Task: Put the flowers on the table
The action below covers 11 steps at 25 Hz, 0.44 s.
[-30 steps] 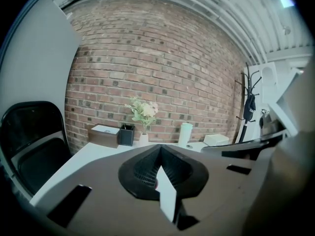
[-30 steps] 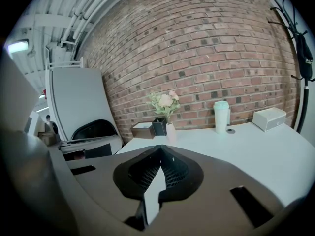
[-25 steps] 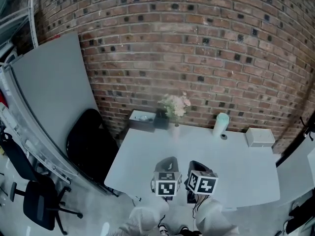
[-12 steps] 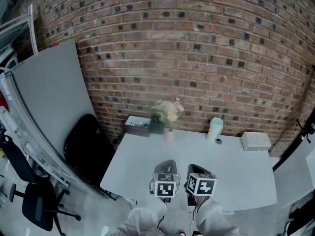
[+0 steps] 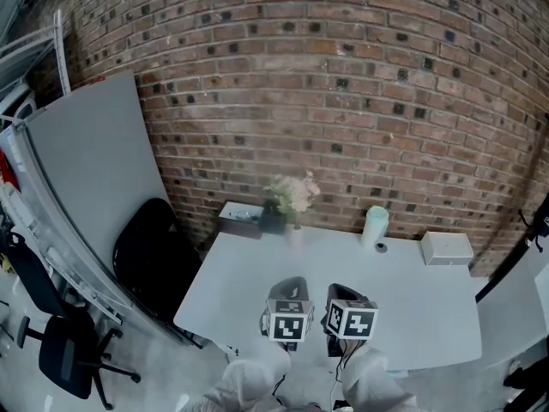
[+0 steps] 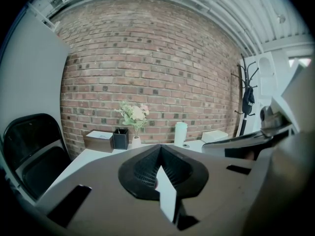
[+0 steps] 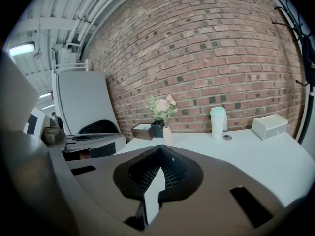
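A bunch of pale pink and white flowers stands in a small white vase at the back edge of the white table, close to the brick wall. The left gripper view shows the flowers far ahead, as does the right gripper view. My left gripper and right gripper hover side by side over the table's near edge, well short of the vase. Both are shut with nothing between the jaws.
Beside the vase are a black pen holder and a tissue box. A white lidded cup and a white box stand at the back right. A black chair and a leaning grey panel are at the left.
In the head view the table and flowers sit slightly higher and further left than a second ago. Both grippers keep their spot in the picture and stay shut.
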Motion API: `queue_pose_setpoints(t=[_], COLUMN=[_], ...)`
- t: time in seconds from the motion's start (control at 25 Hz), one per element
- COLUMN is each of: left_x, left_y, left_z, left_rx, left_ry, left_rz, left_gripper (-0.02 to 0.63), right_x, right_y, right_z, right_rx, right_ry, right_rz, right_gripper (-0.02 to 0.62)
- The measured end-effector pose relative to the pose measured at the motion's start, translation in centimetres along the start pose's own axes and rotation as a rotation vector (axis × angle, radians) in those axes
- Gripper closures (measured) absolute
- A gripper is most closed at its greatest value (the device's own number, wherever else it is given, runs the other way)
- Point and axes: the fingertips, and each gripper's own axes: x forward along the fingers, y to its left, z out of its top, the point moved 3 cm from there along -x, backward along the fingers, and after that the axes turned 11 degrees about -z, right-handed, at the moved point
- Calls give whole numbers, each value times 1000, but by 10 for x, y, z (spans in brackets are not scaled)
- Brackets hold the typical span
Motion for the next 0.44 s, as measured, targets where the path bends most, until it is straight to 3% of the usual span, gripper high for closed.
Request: queue_pose_setpoints(t=[0.44], left_x=[-1], left_y=[-8], left_z=[1], left_rx=[1], left_ry=[-12], left_rz=[5], left_gripper=[598], right_x=[-4], right_y=[-3], right_z=[-2], right_rx=[-5], right_ry=[-4], right_rz=[17], right_gripper=[572])
